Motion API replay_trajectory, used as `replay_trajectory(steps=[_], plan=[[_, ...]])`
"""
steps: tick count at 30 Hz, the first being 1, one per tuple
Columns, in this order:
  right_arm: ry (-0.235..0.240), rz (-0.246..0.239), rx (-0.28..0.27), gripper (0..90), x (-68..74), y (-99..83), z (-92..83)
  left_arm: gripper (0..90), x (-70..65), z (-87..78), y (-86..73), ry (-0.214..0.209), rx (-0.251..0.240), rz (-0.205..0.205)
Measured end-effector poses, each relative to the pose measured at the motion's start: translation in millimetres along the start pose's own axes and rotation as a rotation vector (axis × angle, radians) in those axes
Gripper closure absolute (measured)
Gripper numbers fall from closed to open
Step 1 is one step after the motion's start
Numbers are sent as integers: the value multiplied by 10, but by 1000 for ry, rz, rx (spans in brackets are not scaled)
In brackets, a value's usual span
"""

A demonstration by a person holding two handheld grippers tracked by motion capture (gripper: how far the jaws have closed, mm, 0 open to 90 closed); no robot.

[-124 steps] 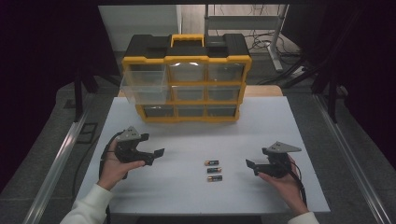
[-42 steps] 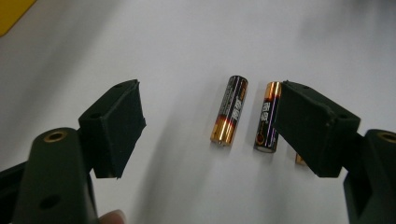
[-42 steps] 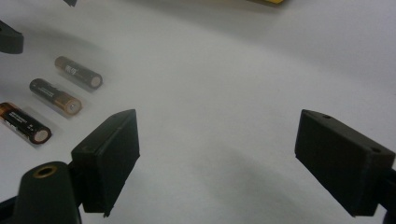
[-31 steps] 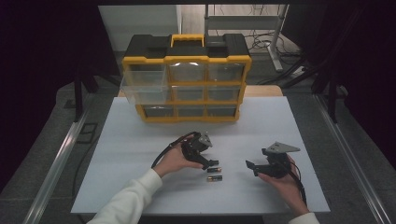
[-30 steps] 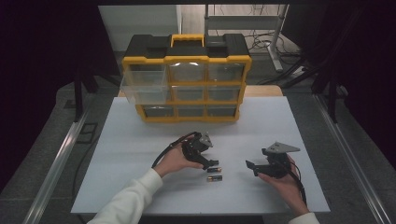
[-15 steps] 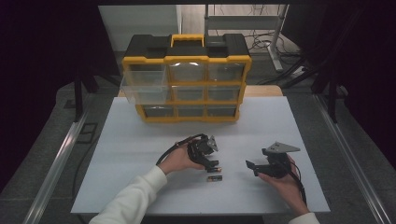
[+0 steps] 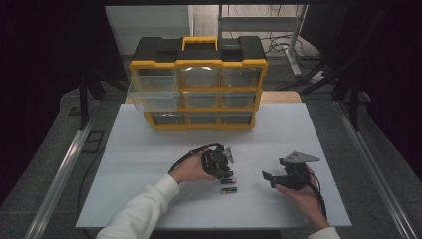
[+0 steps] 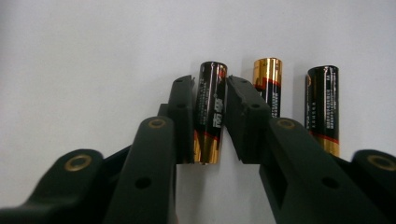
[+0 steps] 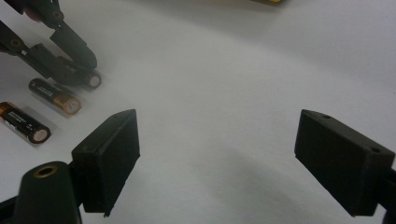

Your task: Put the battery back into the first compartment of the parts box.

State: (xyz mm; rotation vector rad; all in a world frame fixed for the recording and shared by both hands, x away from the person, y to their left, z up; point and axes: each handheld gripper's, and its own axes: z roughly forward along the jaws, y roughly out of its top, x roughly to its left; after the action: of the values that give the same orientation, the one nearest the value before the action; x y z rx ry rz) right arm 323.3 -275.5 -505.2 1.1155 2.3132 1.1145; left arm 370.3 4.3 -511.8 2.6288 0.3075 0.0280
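Observation:
Three black-and-gold batteries lie side by side on the white table. My left gripper (image 7: 226, 173) (image 8: 210, 81) has just been closing, and its pads now press both sides of the nearest battery (image 8: 210, 116), which still rests on the table. The second battery (image 8: 267, 81) (image 7: 229, 181) and the third battery (image 8: 322, 107) (image 7: 229, 190) lie free beside it. My right gripper (image 7: 268, 179) (image 9: 217, 135) rests to the right, open, with nothing between its jaws. The right gripper view shows the left gripper (image 9: 86, 74) on the battery (image 9: 93, 80).
A yellow and black drawer organizer (image 7: 199, 50) stands at the back of the white table (image 7: 149, 144). Its clear upper left drawer (image 7: 154, 94) is pulled out. Metal rails (image 7: 64, 169) run along both sides of the table.
The left hand came over from the table's left side to the batteries. Within the last second its jaws narrowed around the nearest battery. The right hand has stayed put.

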Motion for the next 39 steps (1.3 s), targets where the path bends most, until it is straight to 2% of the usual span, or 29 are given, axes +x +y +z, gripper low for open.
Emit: replay_trajectory(steps=[5,8,11,17,28,39], plan=[[0,0,-3,142,-1,-1,-2,766,8,-4,-4,-10,-2,5],[0,-1,-1,142,-1,0,-2,770,20,-4,-8,-16,-7,-7],[-1,-1,-4,142,-3,0,-2,771,22,-15,-8,4,-9,-18],[-2,-1,-3,142,-5,0,-4,771,42,-133,-37,19,-62,-41],[-3,0,-3,143,-2,0,-3,771,-12,-360,-154,41,-167,-70],[-3,1,-1,143,3,0,0,771,-71,-523,-287,47,-236,-92]])
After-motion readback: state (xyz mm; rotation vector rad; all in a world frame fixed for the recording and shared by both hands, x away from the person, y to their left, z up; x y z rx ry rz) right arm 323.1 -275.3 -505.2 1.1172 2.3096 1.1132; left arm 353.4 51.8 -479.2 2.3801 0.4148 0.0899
